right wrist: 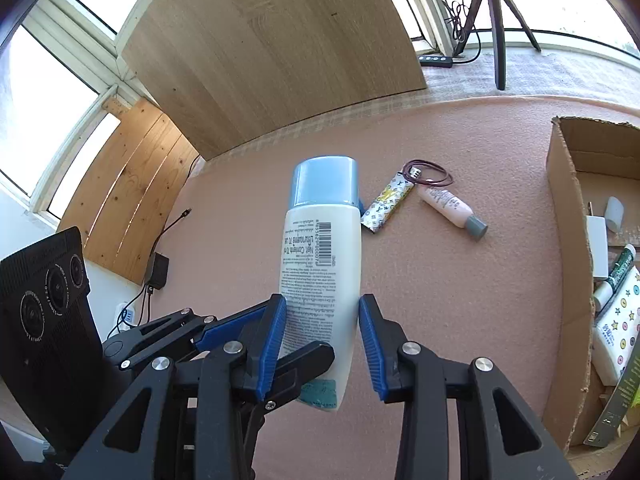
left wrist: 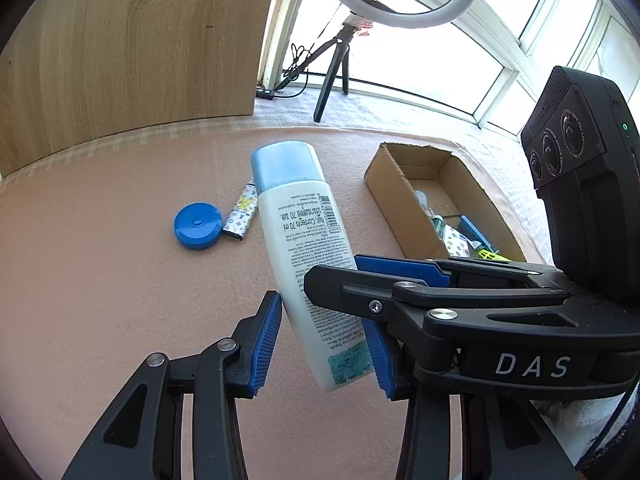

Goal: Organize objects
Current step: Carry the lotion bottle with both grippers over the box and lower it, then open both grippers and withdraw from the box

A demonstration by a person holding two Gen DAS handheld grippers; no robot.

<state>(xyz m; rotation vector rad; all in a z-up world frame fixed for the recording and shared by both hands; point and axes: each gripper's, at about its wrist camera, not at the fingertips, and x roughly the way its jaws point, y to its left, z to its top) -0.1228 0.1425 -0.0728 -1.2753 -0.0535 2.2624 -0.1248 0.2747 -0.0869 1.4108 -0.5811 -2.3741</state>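
Left wrist | ribbed blue pads (left wrist: 264,344) | left gripper (left wrist: 320,344) clamps smooth white bottle (left wrist: 300,240)

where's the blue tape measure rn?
Left wrist view, left of centre: blue tape measure lies on the pink mat, beside the patterned lighter.

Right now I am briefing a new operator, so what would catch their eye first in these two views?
The white lotion bottle with a light blue cap, held up at centre above the pink table mat with both the left gripper and right gripper around its lower body. Next, the open cardboard box of small toiletries to the right, then the round blue tape measure lying left of the bottle.
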